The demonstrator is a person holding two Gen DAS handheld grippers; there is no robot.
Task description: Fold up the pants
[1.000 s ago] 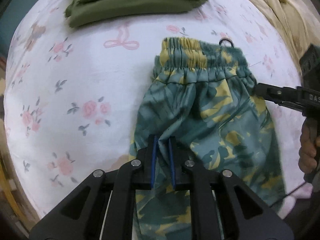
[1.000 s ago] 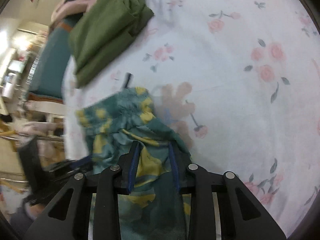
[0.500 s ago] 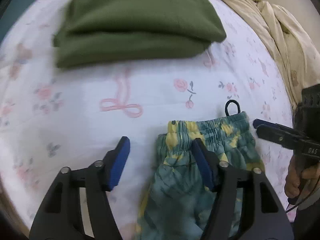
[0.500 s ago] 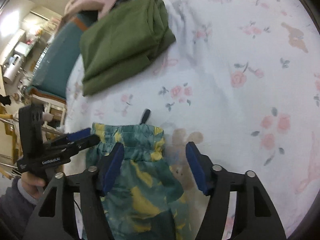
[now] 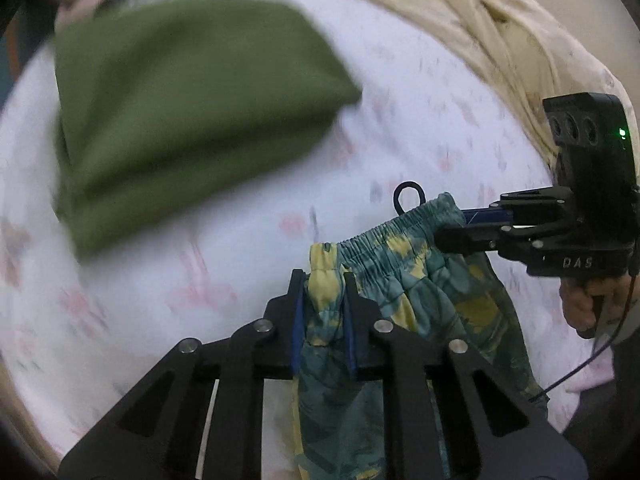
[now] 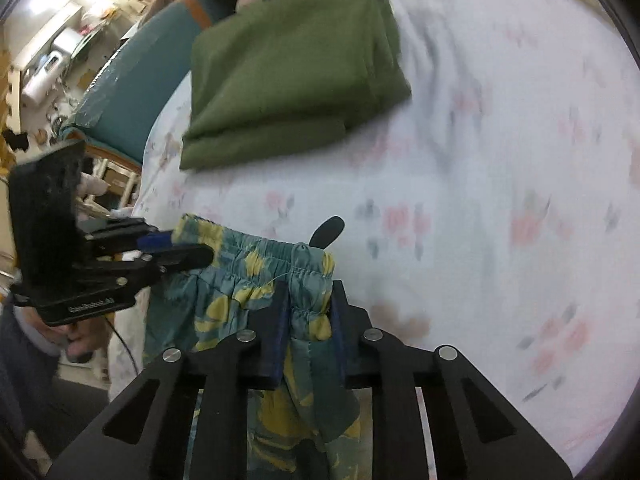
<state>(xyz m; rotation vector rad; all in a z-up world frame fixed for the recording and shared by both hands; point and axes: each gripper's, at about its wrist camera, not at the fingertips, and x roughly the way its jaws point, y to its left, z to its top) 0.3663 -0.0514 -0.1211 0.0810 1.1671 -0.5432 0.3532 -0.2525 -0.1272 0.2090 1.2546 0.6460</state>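
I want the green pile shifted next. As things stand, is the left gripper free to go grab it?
Probably not yet. The left gripper is shut on the pants waistband, though nothing lies on the bedsheet between it and the folded green garment.

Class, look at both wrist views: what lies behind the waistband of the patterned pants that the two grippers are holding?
Behind the pants, the floral bedsheet shows, with a folded green garment farther back. Left gripper and right gripper clamp the waistband. Sheet directly beneath the cloth is hidden.
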